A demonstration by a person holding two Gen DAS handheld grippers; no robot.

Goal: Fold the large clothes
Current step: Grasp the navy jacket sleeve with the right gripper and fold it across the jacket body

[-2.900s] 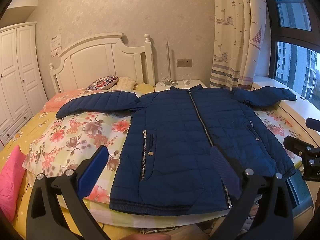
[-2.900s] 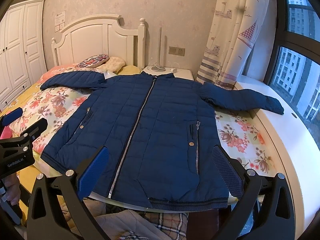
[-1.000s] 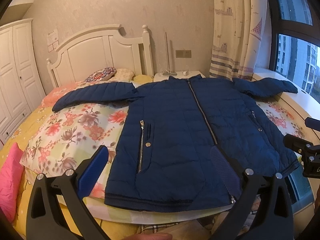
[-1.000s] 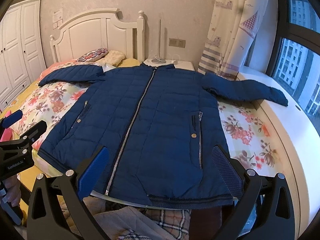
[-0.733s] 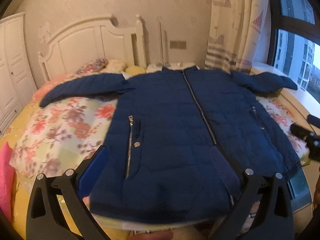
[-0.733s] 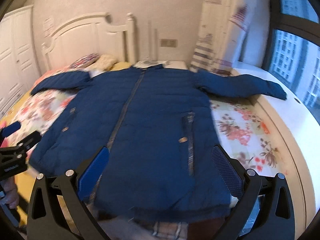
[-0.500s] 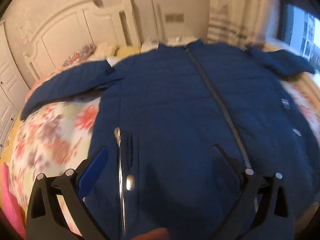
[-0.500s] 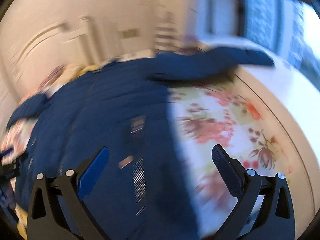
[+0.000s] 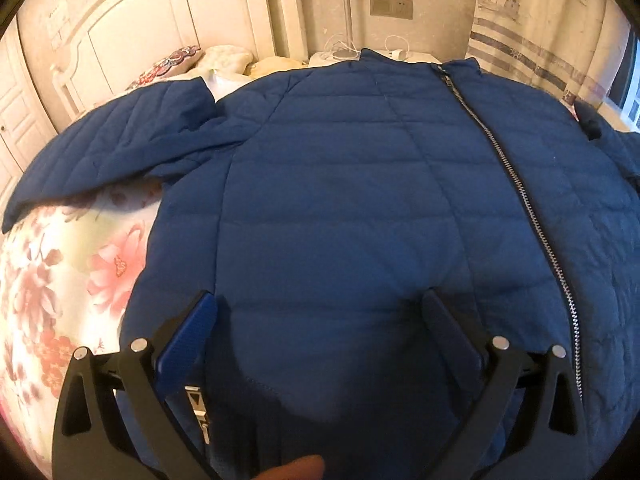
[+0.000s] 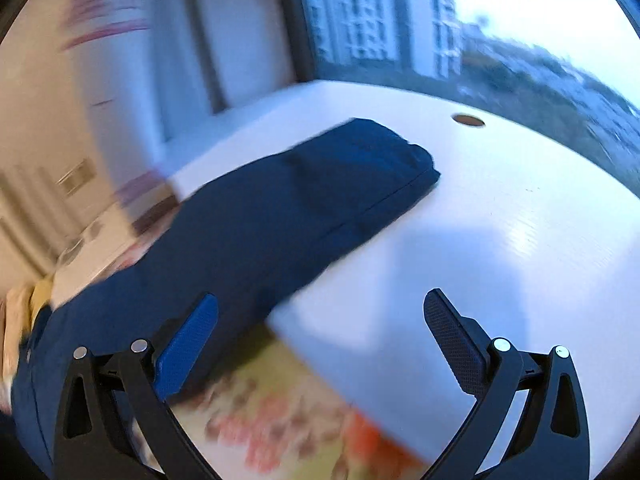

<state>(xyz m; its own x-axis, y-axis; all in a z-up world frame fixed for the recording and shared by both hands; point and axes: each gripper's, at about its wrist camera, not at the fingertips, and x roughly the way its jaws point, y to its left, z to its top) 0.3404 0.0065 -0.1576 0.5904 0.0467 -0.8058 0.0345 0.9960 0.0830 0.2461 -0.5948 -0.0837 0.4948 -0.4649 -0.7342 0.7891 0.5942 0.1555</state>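
My right gripper (image 10: 320,320), jaws spread and empty, faced the sleeve (image 10: 304,200) running lengthwise off the bed's edge onto the sill (image 10: 520,240), while my left gripper (image 9: 320,320) hung equally spread over the jacket (image 9: 360,200).

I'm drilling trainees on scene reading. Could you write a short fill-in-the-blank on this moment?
1. The quilted navy-blue jacket closes with a metal ____.
2. One sleeve end rests on the white ____.
3. Both the left gripper and right gripper are ____.

Missing words: zipper; window ledge; open
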